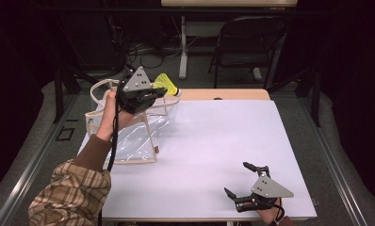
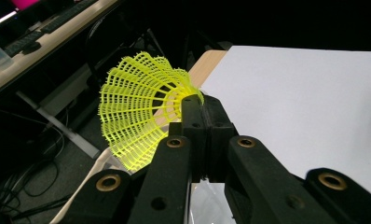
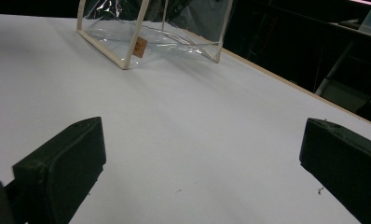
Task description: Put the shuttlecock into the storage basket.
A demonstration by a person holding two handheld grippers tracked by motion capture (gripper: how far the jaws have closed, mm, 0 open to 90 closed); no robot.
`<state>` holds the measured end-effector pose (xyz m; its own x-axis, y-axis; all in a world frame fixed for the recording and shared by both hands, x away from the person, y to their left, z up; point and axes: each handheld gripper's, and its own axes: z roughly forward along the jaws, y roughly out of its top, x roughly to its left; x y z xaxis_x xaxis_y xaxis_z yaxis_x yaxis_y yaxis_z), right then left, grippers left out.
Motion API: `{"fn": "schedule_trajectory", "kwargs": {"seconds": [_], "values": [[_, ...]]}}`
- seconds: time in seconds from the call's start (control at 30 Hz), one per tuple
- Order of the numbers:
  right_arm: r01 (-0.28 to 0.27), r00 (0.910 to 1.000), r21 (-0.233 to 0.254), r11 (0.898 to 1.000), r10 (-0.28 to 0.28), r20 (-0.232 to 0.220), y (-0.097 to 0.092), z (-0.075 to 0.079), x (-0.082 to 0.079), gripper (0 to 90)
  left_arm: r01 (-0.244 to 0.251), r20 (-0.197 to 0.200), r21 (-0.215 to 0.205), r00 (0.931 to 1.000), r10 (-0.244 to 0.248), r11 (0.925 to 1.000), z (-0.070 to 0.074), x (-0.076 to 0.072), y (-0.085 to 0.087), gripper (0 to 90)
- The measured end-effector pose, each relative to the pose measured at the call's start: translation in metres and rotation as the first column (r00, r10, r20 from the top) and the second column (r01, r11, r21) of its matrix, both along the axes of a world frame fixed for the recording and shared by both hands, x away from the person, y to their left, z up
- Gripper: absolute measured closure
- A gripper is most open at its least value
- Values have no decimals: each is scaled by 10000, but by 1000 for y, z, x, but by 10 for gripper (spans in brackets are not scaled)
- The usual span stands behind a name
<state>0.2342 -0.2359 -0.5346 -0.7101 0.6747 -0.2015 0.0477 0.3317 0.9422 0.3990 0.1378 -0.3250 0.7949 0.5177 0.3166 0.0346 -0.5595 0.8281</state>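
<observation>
White bench before us: our left tool (image 1: pixel 161 91), clamped on the shuttlecock (image 1: pixel 167 84), hangs at twelve o'clock over the bag (image 1: pixel 124 141), nearer than the wide-open, empty right tool (image 1: pixel 244 181).

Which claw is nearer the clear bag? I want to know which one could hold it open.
The left. The left claw, shut on the yellow shuttlecock, hangs over the clear bag at the table's far left. The right claw is open, near the front right edge, well apart from it.
</observation>
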Motion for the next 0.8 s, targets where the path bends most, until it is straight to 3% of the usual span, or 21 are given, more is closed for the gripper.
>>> {"fn": "schedule_trajectory", "kwargs": {"seconds": [0.8], "values": [[28,10000,16,10000,-28,14,0,0,0,0,-787,254,-306,9965,795,9964,7,2,29,897]]}}
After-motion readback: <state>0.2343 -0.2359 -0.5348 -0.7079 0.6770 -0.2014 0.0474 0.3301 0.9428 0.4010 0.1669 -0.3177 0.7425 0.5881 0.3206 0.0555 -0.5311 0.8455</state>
